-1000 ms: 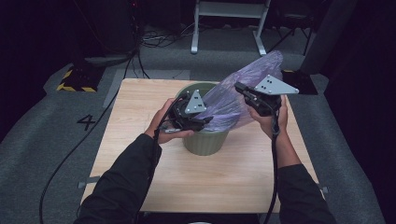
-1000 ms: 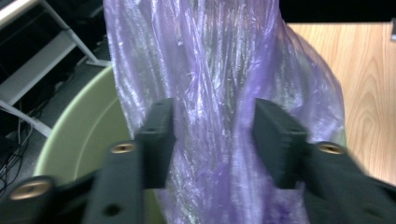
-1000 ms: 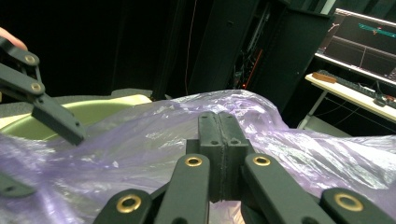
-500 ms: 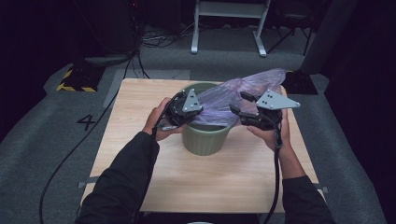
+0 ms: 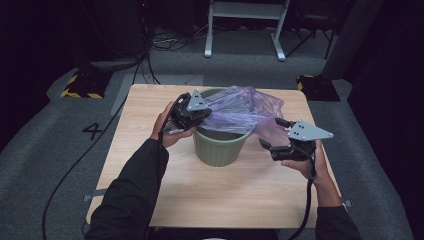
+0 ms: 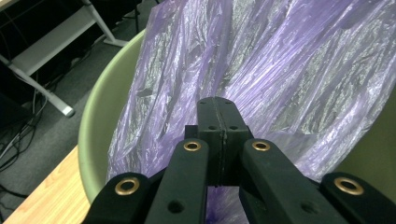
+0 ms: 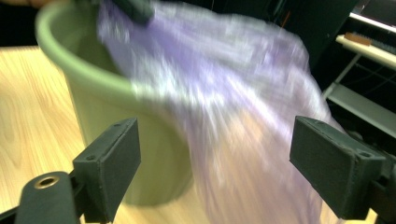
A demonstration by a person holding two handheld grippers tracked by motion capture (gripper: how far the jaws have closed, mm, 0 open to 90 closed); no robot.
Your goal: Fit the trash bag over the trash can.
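Two grippers work a purple plastic bag [image 5: 242, 112] into a green bin [image 5: 220, 147] at the middle of the table, and by my reading the lining is about half done: the left gripper [image 5: 192, 116] is clamped on the bag at the bin's left rim, while the right gripper [image 5: 272, 135], its jaws just spread wide with nothing pressed between them, hangs beside the loose film spilling over the right side, still to be pulled over the rim. Underneath is a pale wooden table [image 5: 150, 105] on grey carpet [image 5: 60, 150], in a dark room with cables [image 5: 165, 42] and a white metal frame [image 5: 245, 10] behind.
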